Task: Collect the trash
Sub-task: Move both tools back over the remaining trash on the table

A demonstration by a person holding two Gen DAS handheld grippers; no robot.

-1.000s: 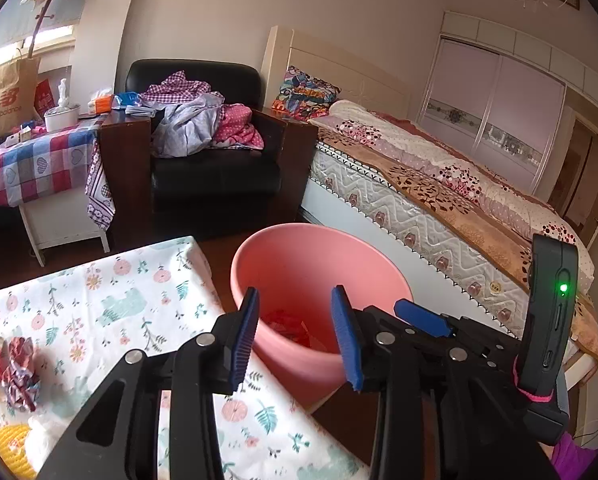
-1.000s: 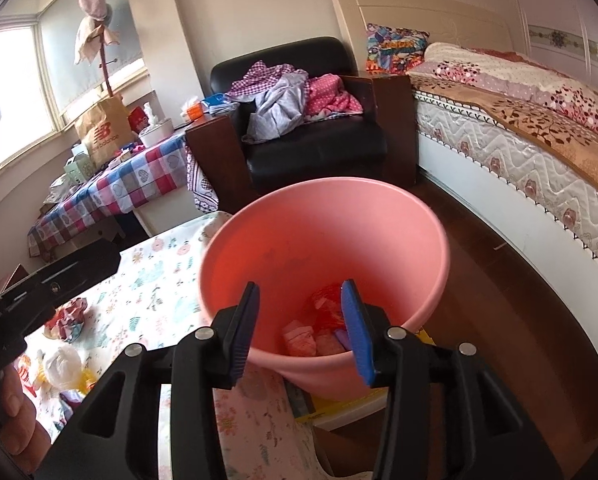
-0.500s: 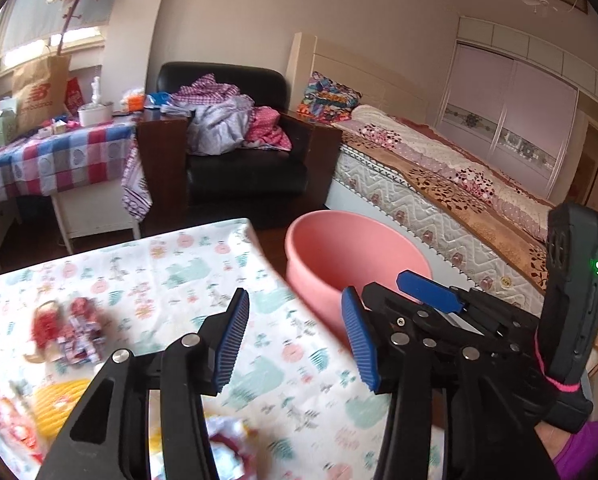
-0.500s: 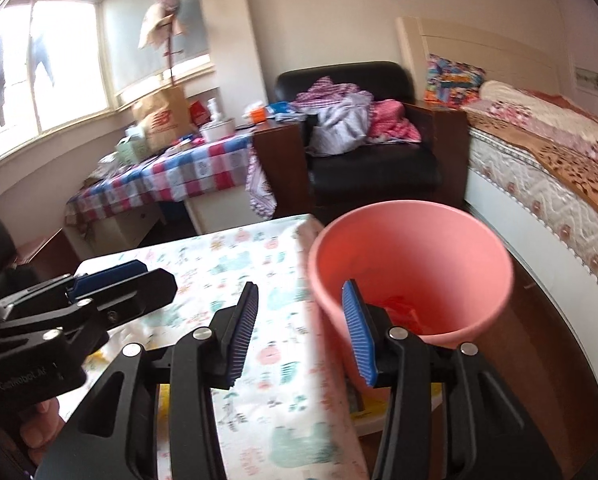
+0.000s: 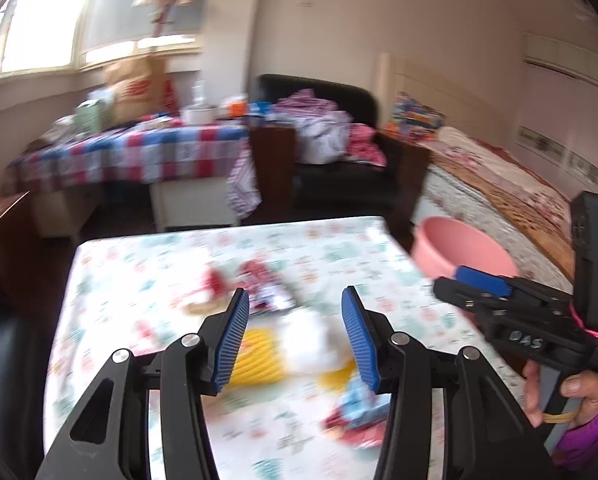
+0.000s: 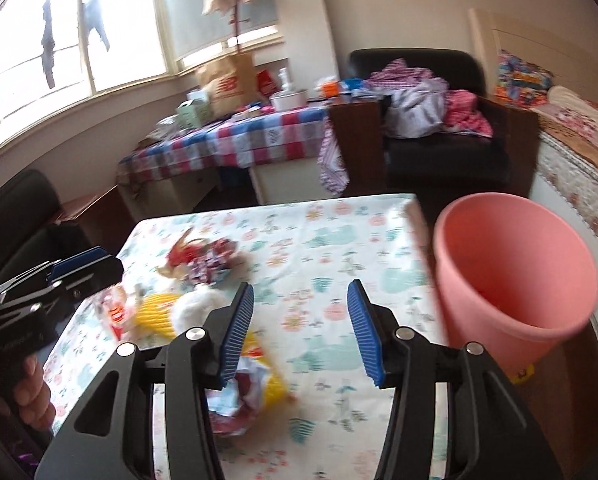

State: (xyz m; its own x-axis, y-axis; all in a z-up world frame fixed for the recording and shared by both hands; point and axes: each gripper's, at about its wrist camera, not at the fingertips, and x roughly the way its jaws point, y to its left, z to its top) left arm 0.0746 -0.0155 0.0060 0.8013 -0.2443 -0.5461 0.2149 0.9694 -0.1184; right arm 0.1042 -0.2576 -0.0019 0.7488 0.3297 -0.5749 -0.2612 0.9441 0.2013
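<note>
Several pieces of trash lie on the floral-cloth table (image 5: pixel 139 264): a red and white wrapper (image 5: pixel 259 284), a yellow piece (image 5: pixel 255 356), a white wad (image 5: pixel 311 340) and a blue and red wrapper (image 5: pixel 355 408). My left gripper (image 5: pixel 295 296) hangs open above the yellow piece and the white wad, holding nothing. My right gripper (image 6: pixel 301 288) is over the table's bare right part, its jaws opening with nothing between them. A crumpled wrapper (image 6: pixel 239 396) lies under its left finger. The pink bin (image 6: pixel 515 276) stands on the floor off the table's right edge.
Behind the table stand a checkered-cloth table (image 6: pixel 239 144) crowded with boxes and a paper bag, and a black armchair (image 6: pixel 439 168) heaped with clothes. A bed (image 5: pixel 499 184) runs along the right, behind the bin. A dark seat (image 6: pixel 19 208) is at the left.
Both views have swung left, from over the pink bin to the table with the trash. The bin now sits at the right. Both grippers' jaws stand wider.
</note>
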